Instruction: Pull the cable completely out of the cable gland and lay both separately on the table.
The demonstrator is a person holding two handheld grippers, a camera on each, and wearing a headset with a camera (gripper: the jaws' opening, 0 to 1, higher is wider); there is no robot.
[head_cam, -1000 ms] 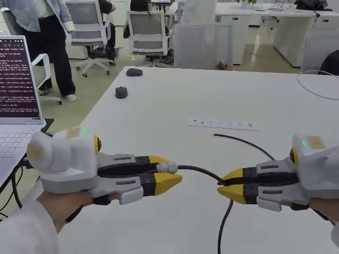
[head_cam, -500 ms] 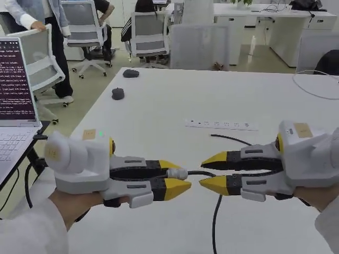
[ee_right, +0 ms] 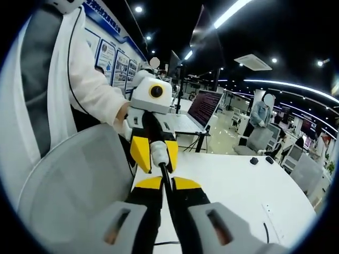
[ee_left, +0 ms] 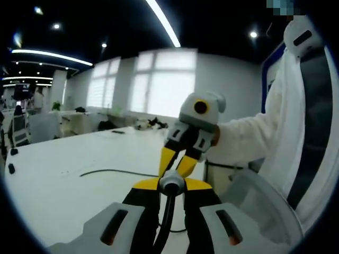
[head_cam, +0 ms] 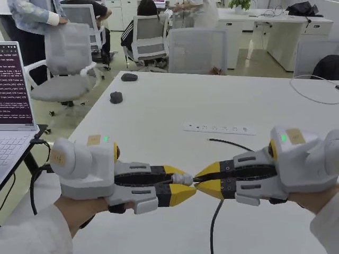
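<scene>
My left gripper (head_cam: 186,181) is shut on the white cable gland (head_cam: 183,179), held level above the near part of the white table (head_cam: 159,116). A black cable (head_cam: 214,217) leaves the gland to the right, drops to the table and runs away toward the back (head_cam: 229,143). My right gripper (head_cam: 200,181) meets the left one tip to tip and is shut on the cable just beside the gland. In the left gripper view the gland (ee_left: 172,183) sits between my jaws, with the right gripper (ee_left: 179,161) facing it. In the right gripper view the cable (ee_right: 166,179) runs from my jaws into the gland (ee_right: 159,153).
A white power strip (head_cam: 216,128) lies across the table's middle. Two dark mice (head_cam: 128,77) (head_cam: 116,97) rest at the far left. An open laptop (head_cam: 13,106) stands on the left. A thin white cable (head_cam: 312,94) loops at the far right. Office chairs (head_cam: 196,50) and people stand beyond the table.
My right gripper slid left along the cable up to the gland, opening midway and shutting on the cable again. The left gripper keeps its hold on the gland. The head view has shifted.
</scene>
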